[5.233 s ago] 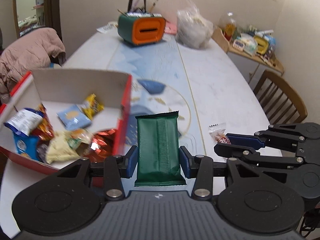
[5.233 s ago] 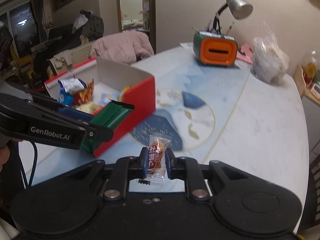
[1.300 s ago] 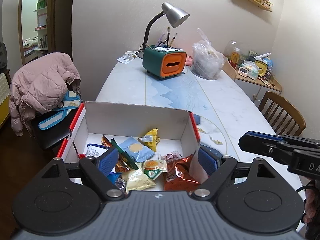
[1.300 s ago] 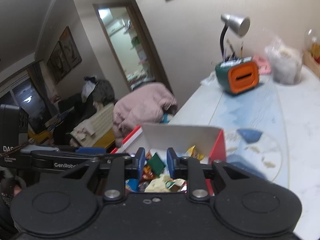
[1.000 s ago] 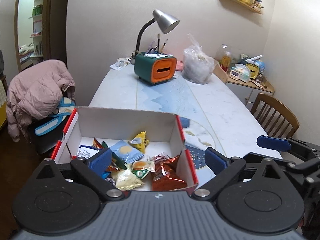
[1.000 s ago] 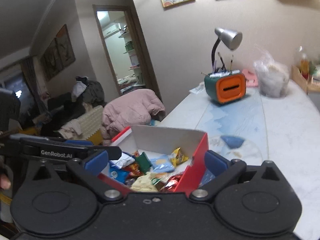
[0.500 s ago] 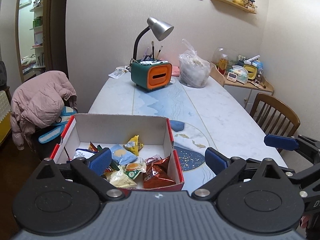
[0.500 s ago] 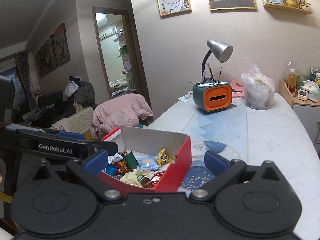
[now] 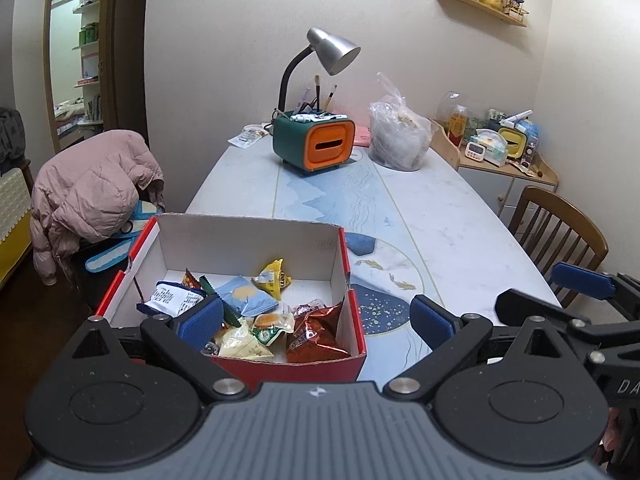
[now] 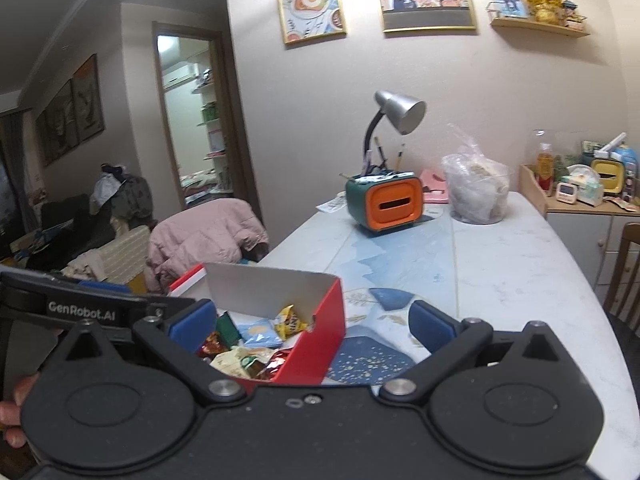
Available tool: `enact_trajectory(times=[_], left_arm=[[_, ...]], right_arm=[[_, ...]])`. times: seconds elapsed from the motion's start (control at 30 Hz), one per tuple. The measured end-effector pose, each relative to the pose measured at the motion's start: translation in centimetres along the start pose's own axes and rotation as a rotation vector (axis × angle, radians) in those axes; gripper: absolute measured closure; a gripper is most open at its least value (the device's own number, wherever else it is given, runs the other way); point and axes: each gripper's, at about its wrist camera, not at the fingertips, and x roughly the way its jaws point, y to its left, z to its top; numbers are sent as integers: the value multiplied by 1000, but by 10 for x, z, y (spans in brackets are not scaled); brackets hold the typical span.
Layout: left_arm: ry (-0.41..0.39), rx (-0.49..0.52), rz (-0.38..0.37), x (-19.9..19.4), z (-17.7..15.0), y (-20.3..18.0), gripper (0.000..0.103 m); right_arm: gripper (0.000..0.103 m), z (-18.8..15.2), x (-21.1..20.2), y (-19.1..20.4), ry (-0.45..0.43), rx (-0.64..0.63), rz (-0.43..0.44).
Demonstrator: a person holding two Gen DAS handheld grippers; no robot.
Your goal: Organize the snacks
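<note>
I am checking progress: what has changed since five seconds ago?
Both grippers let go: the left gripper dropped its green bar and the right gripper its small candy into the red box. Both are now open and pulled back. The box and desk lamp stayed put.

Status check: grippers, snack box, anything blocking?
Left gripper open, empty. Right gripper open, empty. Snacks lie in red box. Nothing in the way.

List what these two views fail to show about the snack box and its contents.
- Left wrist view: the left gripper covers the red box's near-left snacks.
- Right wrist view: the right gripper hides the box's near wall.
- Both views: wrapper print too small to read; lower snacks buried.
</note>
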Motion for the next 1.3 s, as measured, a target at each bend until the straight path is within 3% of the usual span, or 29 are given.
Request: enact_trajectory(times=[0.3,0.8,1.3], left_arm=[[8,-27,2,1,-1,7,3],[8,-12,-1,1,-1,9,3],[15,-2,-2,1,-3,11,3]], right_arm=[[0,-4,3,3,34,3,-67],[0,-6,2,10,31,-8,-51],[0,-7,5,10,45,-2,-93]])
